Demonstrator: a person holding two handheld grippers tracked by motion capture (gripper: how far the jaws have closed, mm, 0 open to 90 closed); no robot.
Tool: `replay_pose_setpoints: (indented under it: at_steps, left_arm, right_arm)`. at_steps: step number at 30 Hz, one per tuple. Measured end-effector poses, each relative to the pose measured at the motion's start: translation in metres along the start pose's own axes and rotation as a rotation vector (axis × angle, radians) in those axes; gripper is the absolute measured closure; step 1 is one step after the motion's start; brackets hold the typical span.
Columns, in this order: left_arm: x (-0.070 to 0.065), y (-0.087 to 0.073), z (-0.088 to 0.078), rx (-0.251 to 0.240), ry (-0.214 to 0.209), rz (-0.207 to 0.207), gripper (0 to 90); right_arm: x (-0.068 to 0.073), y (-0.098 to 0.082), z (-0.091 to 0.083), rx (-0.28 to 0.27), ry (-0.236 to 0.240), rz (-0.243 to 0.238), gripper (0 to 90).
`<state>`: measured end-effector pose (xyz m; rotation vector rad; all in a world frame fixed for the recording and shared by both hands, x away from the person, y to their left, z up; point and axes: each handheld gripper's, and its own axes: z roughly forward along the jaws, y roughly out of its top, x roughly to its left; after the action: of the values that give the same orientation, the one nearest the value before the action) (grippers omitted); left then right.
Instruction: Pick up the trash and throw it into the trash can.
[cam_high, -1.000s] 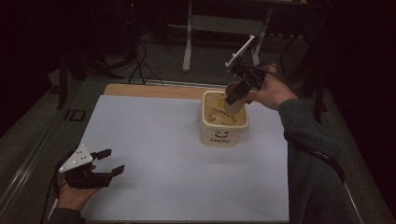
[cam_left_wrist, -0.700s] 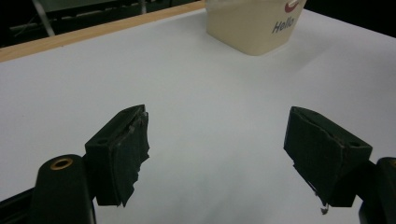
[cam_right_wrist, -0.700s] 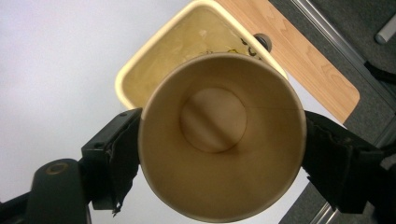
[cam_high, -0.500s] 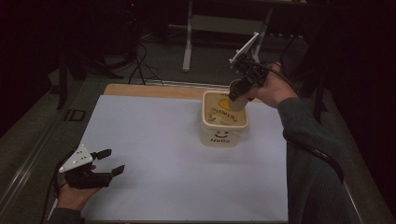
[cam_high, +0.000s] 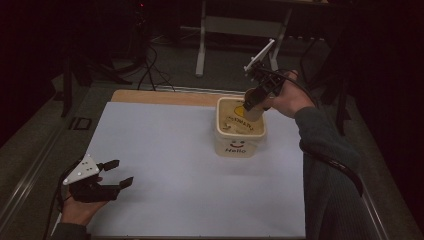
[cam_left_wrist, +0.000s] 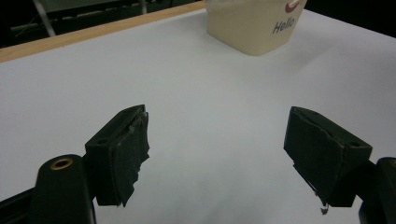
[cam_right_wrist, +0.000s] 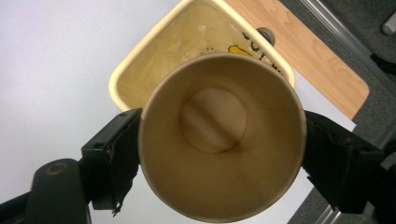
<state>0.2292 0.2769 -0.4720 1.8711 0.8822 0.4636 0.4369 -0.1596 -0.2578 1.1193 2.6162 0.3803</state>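
Observation:
A cream square bin (cam_high: 240, 145) marked "Hello" with a smiley stands on the white table sheet, right of centre. Over its far right corner my right gripper (cam_high: 256, 100) is shut on a brown paper cup (cam_high: 253, 109). In the right gripper view the empty paper cup (cam_right_wrist: 219, 135) sits squeezed between both pads, with the open bin (cam_right_wrist: 154, 60) below it. My left gripper (cam_high: 116, 173) rests open near the table's front left corner. Its view has nothing between the jaws, the gripper (cam_left_wrist: 217, 154) facing bare sheet with the bin (cam_left_wrist: 254, 25) far ahead.
The white sheet (cam_high: 175, 165) covers most of a wooden table (cam_high: 160, 96) whose bare strip shows at the far edge. A metal rail (cam_high: 30, 170) runs along the left side. Cables and stand legs (cam_high: 202, 45) lie on the dark floor beyond.
The right gripper has lifted the paper cup slightly and drawn it toward the bin's far right corner. The left gripper has stayed where it was.

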Motion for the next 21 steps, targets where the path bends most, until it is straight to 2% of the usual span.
replay_pose_setpoints:
  at_steps: [21]
  left_arm:
    - [0.000,0.000,0.000,-0.004,-0.002,-0.001,22.1]
  right_arm:
    - [-0.002,-0.005,0.031,0.038,0.034,0.026,17.6]
